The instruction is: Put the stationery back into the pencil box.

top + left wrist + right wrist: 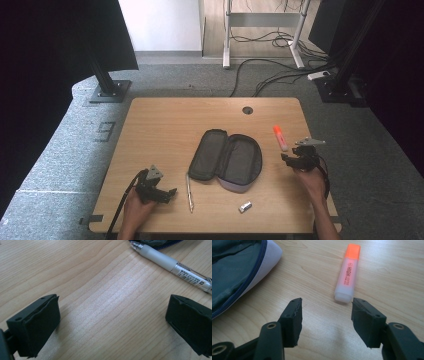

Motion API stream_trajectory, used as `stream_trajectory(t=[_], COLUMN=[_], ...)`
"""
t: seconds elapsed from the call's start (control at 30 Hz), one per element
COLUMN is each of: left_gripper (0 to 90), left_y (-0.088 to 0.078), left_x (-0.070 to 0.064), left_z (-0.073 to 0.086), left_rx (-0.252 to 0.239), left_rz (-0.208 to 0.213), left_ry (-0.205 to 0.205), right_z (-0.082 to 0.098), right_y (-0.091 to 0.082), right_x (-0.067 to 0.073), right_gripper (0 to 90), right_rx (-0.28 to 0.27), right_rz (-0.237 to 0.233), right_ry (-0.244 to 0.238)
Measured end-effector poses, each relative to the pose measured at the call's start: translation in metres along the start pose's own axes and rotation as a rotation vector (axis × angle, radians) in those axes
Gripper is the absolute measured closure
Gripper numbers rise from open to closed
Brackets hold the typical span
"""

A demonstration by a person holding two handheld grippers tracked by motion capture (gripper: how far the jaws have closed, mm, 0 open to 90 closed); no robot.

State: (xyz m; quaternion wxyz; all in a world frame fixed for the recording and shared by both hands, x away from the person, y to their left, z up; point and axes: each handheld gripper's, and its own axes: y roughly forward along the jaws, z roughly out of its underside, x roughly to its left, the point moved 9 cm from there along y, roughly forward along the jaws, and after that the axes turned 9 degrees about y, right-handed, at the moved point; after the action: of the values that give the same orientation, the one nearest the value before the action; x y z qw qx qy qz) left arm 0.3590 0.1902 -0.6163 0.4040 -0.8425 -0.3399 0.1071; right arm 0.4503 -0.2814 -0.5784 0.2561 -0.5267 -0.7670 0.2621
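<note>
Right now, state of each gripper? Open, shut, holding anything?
Left gripper: open, holding nothing, pen lies ahead of it.
Right gripper: open, holding nothing, orange highlighter just beyond its tips.

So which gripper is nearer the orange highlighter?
Right. The right gripper sits just short of the orange highlighter; the left gripper is across the table beside the white pen.

Both grippers low — jaws apart.

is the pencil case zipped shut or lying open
Open. The pencil case lies unzipped with both halves spread flat on the table, dark lining facing up. Nothing is visible inside it from the high view.
</note>
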Motion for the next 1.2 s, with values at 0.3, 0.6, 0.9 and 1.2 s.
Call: stream_trajectory(t=[0.3,0.6,0.9,1.2], left_gripper=[0.0,0.0,0.0,0.0], left_y=[0.000,0.000,0.000,0.000], left_x=[0.000,0.000,0.000,0.000], left_z=[0.000,0.000,0.000,0.000], left_rx=[0.000,0.000,0.000,0.000], left_rz=[0.000,0.000,0.000,0.000], left_ry=[0.000,0.000,0.000,0.000], right_z=[-0.010,-0.019,-0.027,-0.031], right_y=[0.011,0.023,0.036,0.047], right_x=[-0.005,-0.009,-0.017,-0.022], right_gripper=[47.1,50.1,54.4,56.4], right_rx=[0.008,0.014,0.030,0.044], right_rz=[0.004,0.015,0.023,0.029], right_ry=[-0.001,-0.006,0.012,0.024])
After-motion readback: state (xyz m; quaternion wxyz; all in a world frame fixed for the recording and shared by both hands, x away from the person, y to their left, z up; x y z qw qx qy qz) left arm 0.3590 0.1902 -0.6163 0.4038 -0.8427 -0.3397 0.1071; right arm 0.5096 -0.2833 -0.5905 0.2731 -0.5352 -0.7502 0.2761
